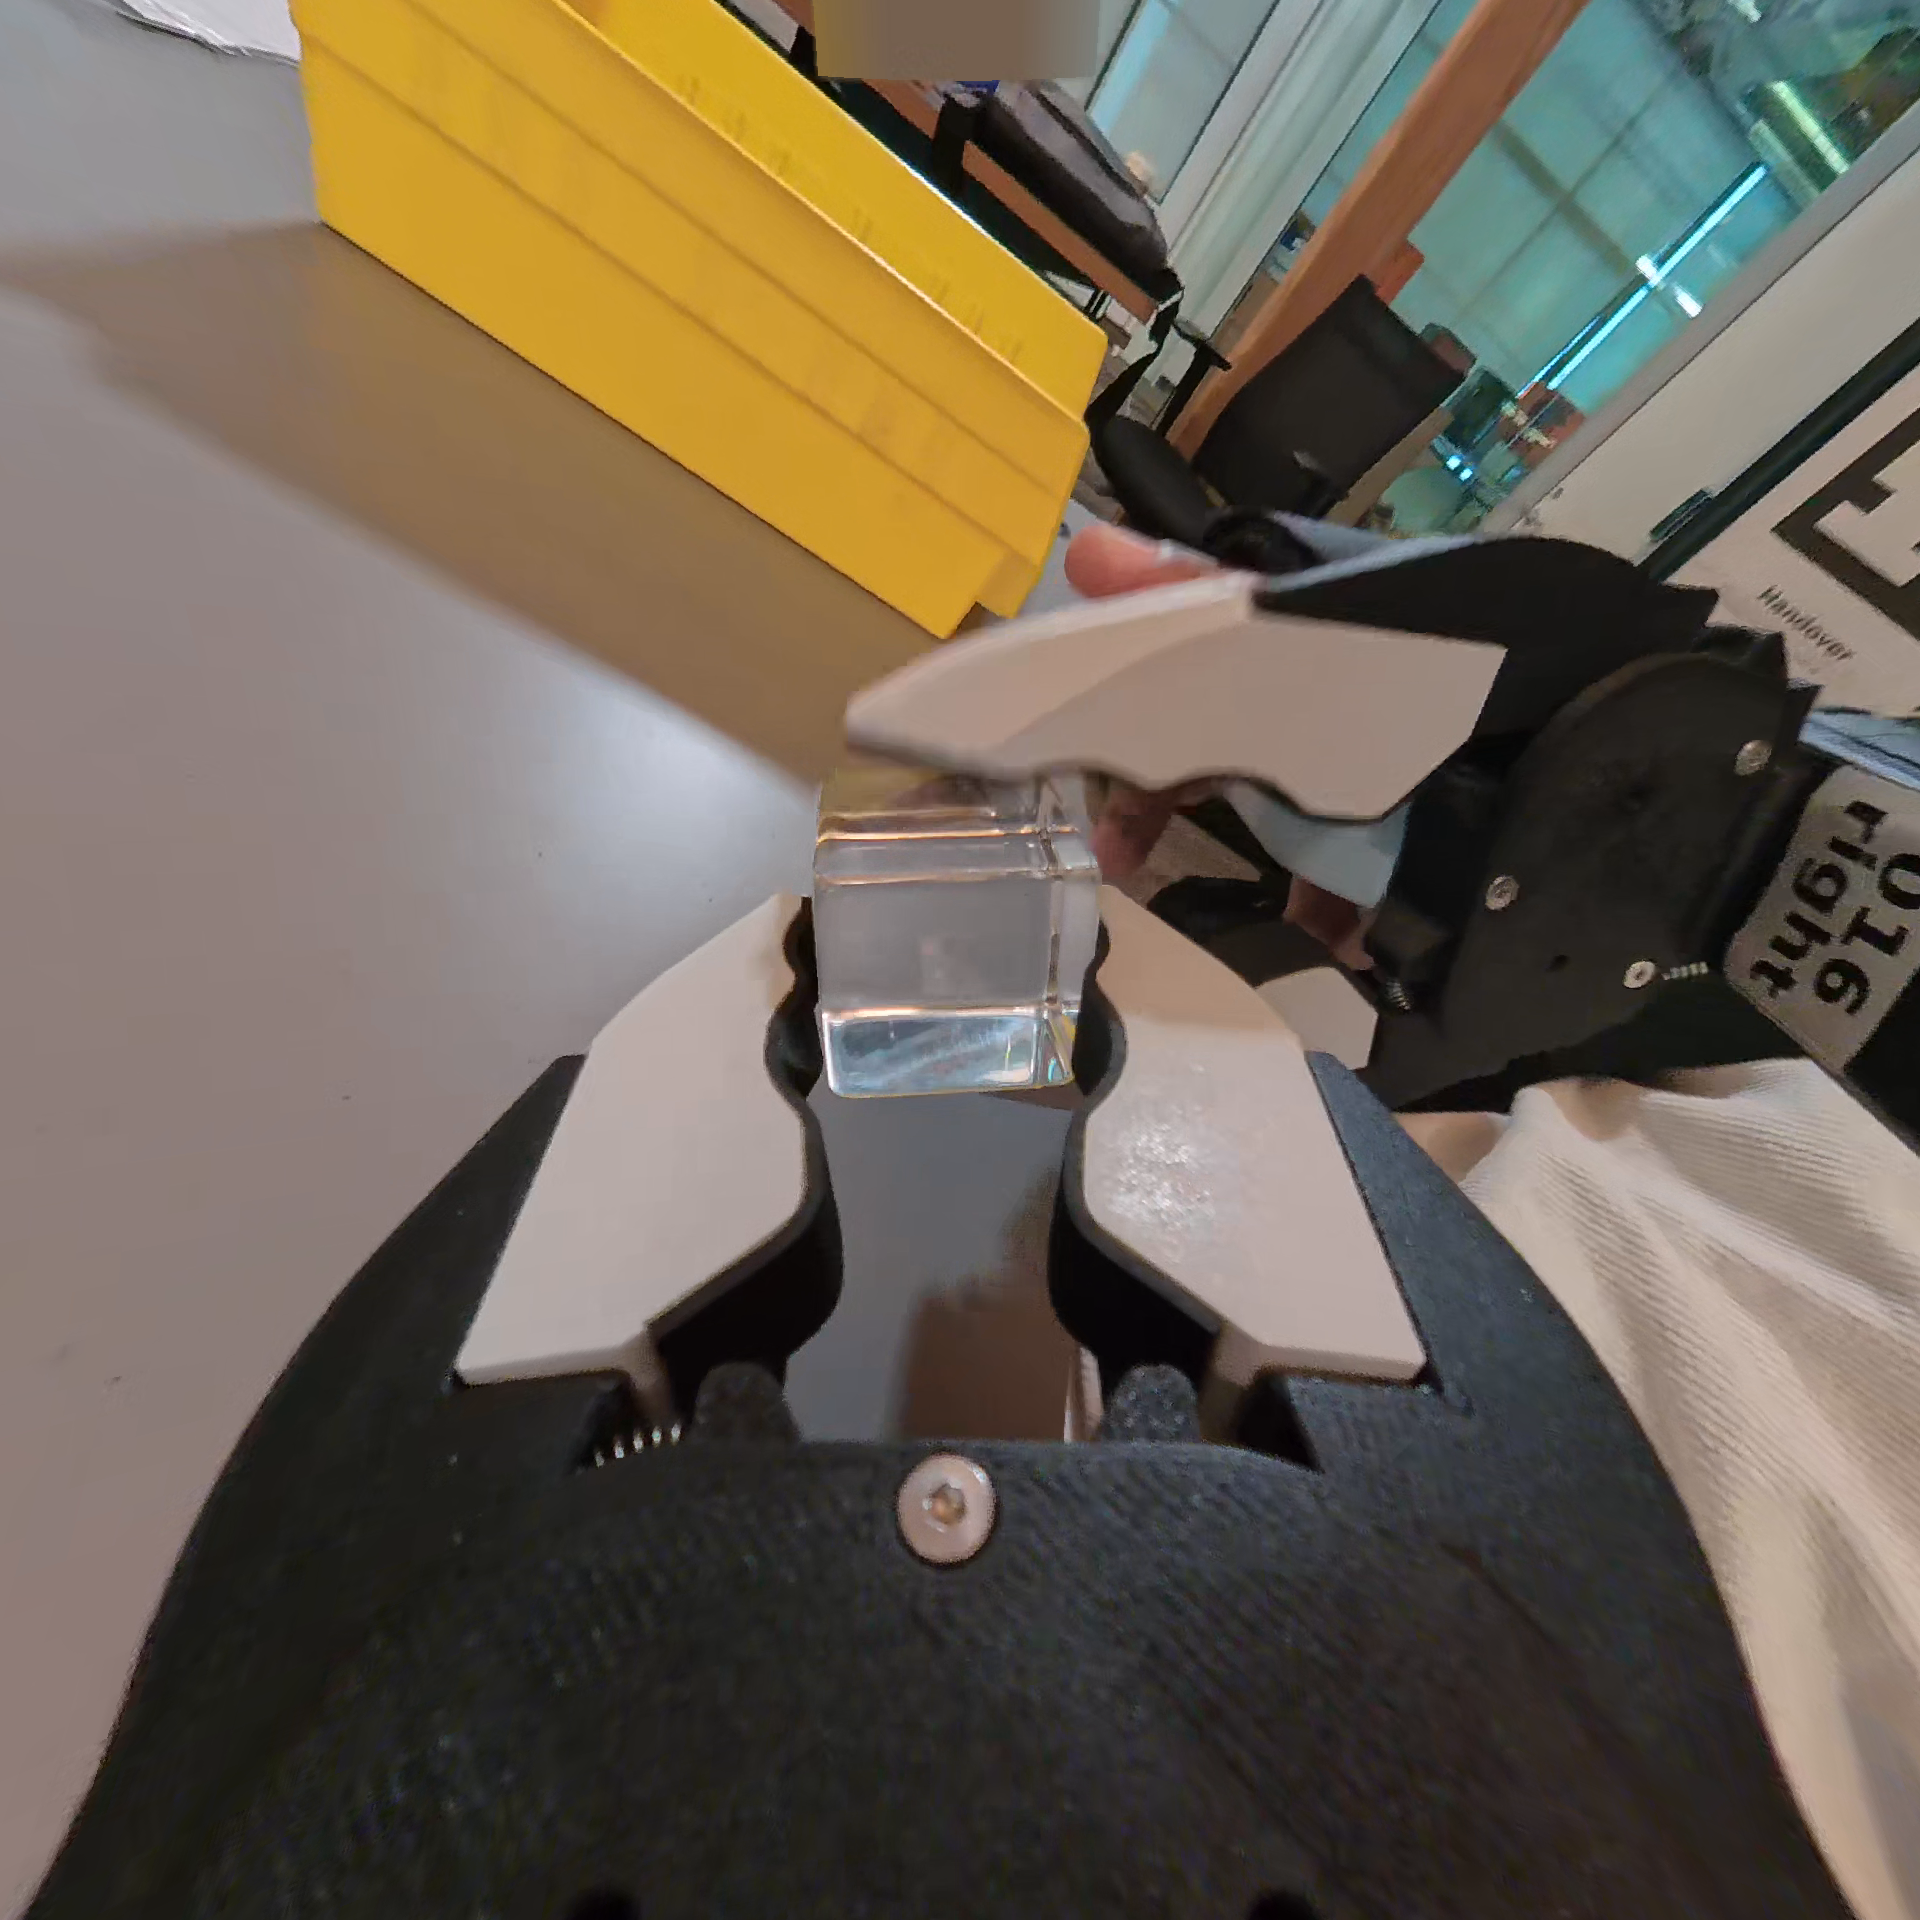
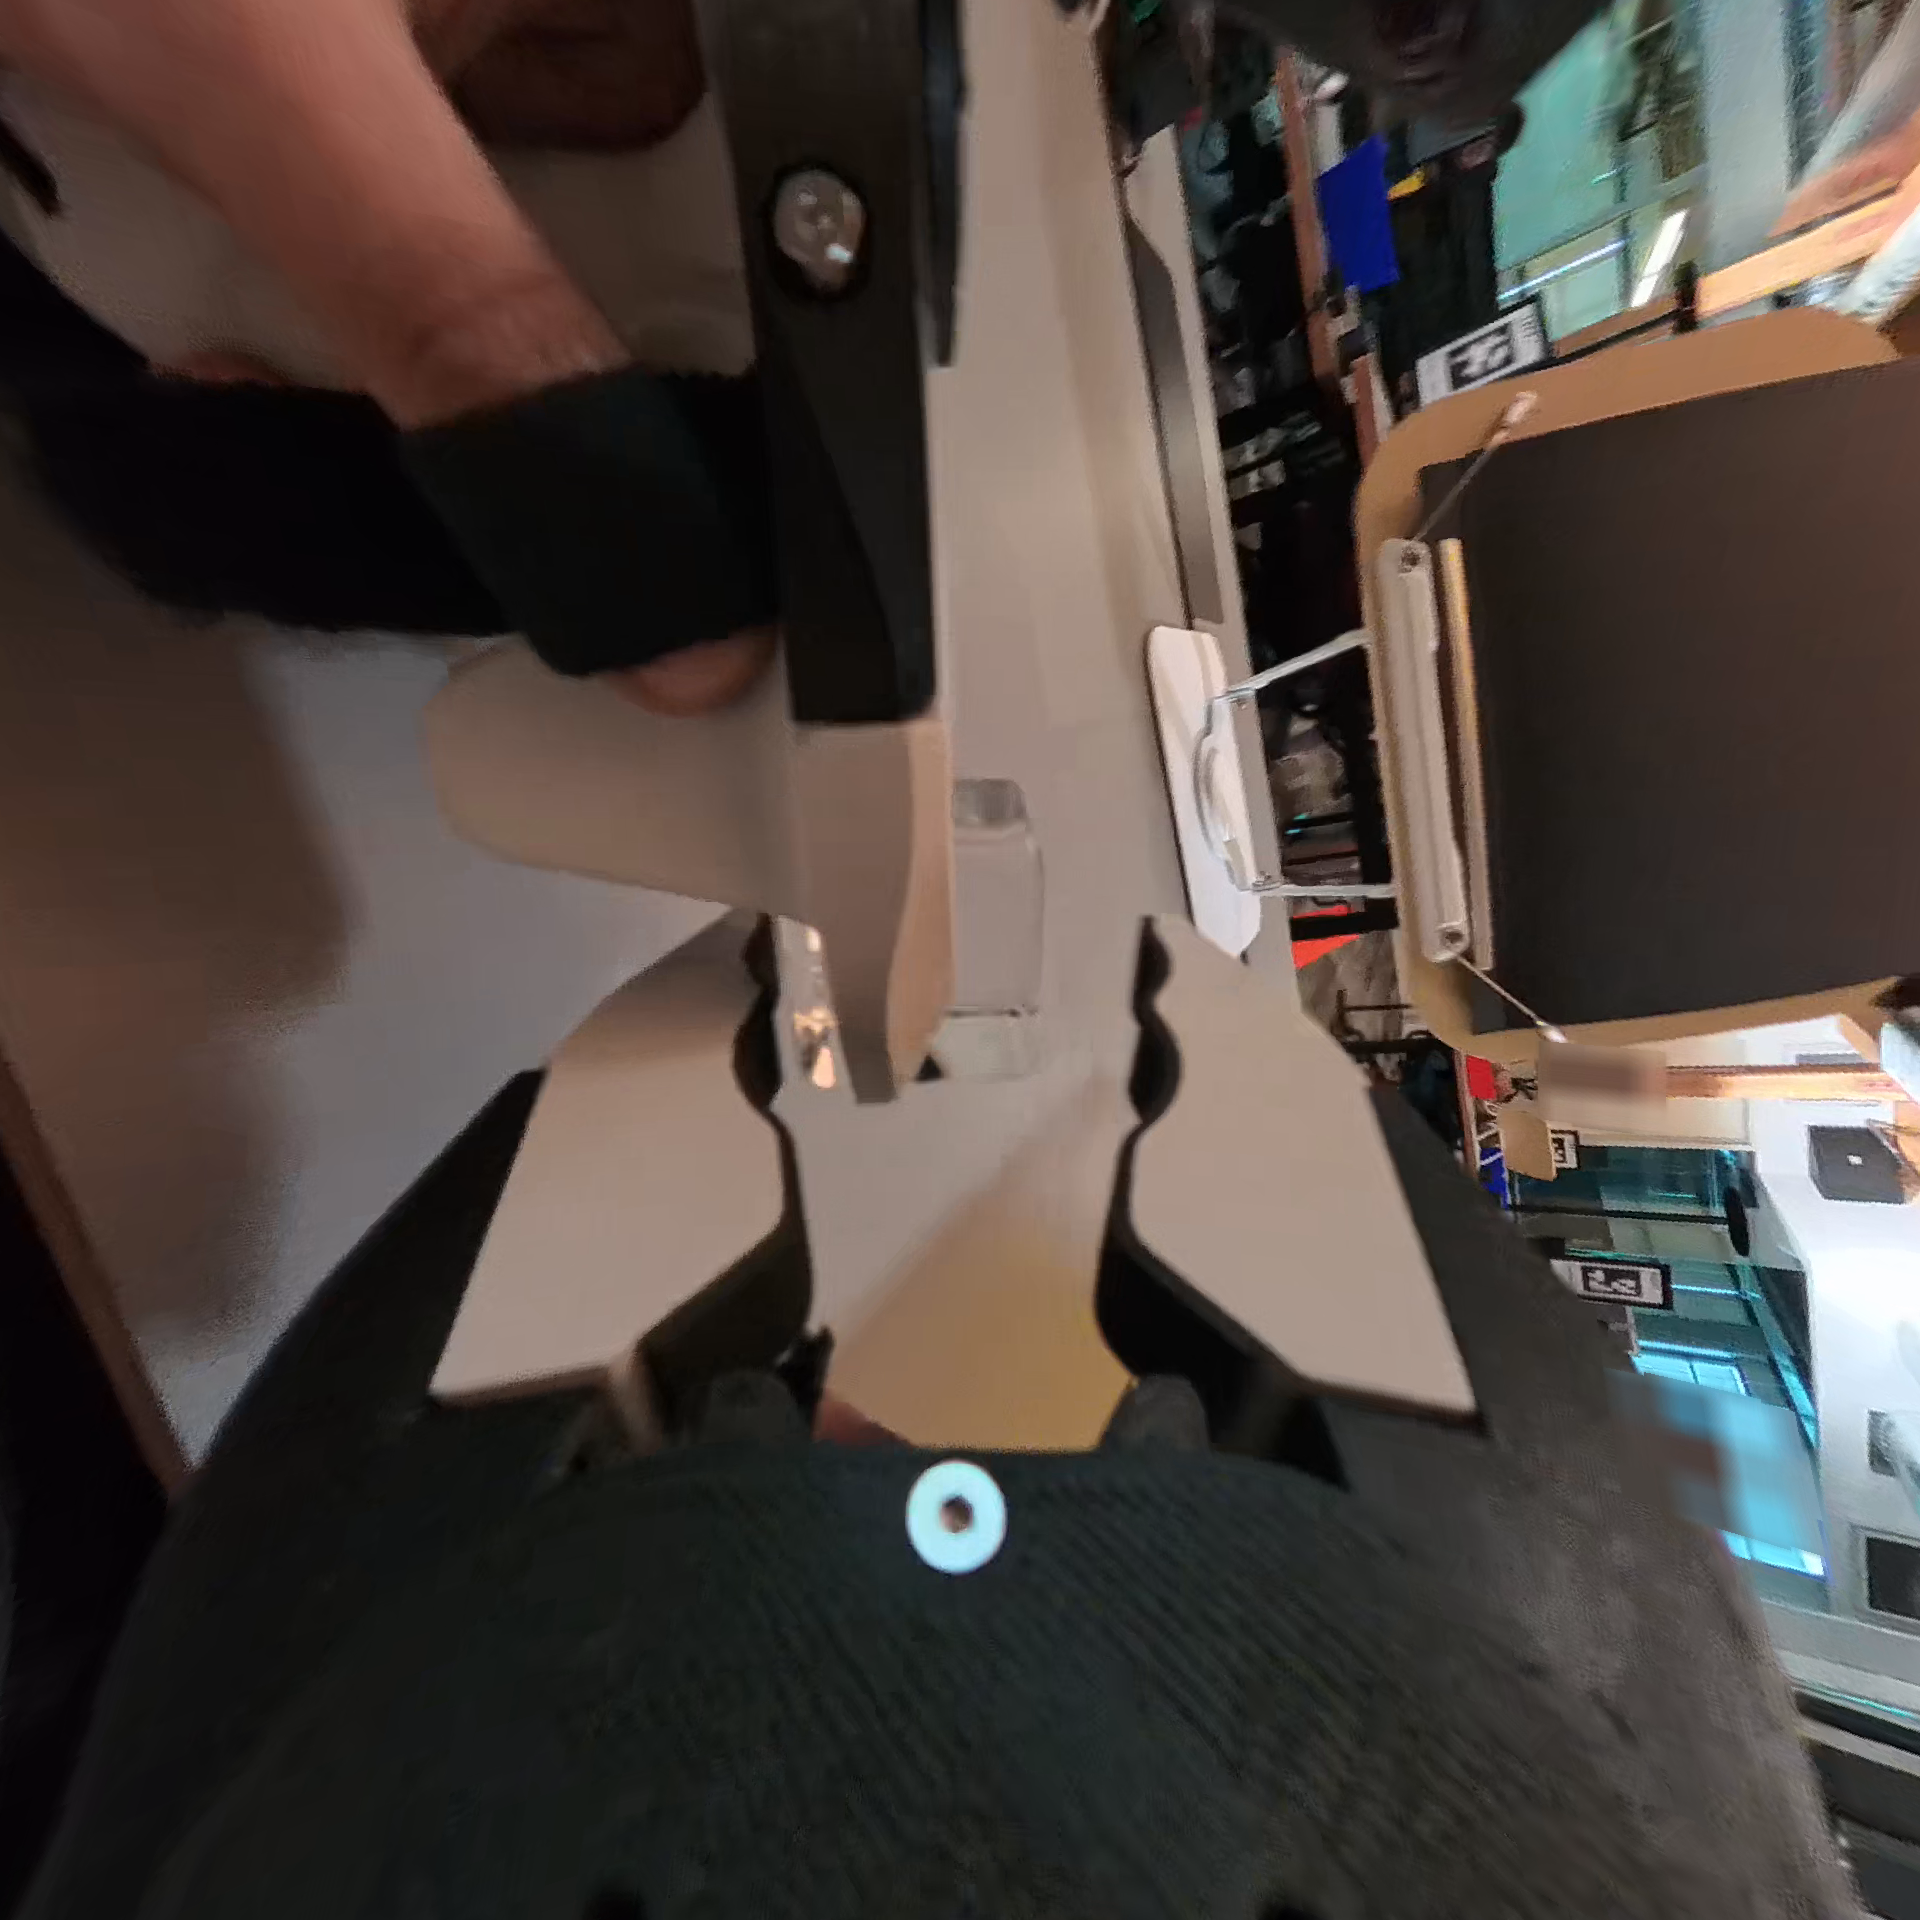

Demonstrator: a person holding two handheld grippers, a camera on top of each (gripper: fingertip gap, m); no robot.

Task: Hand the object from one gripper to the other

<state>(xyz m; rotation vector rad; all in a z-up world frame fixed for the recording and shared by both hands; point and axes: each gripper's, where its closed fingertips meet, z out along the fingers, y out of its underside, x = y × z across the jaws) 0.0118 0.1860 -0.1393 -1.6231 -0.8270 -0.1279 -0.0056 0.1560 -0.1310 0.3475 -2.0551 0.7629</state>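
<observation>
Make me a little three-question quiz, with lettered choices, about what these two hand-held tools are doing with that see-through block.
1. Where is the clear block?
A. Between the left tool's fingers
B. Lying on the table
C. Inside the yellow bins

2. What colour are the stacked bins on the table?
A. Blue
B. Yellow
C. Red

3. How does the right tool stand?
A. Shut on the block
B. Open, fingers spread around it
C. Out of sight

Answers:
1 A: both left fingers press the block's sides.
2 B: the bins are plainly yellow.
3 B: the right wrist view shows gaps between its fingers and the block.
</observation>
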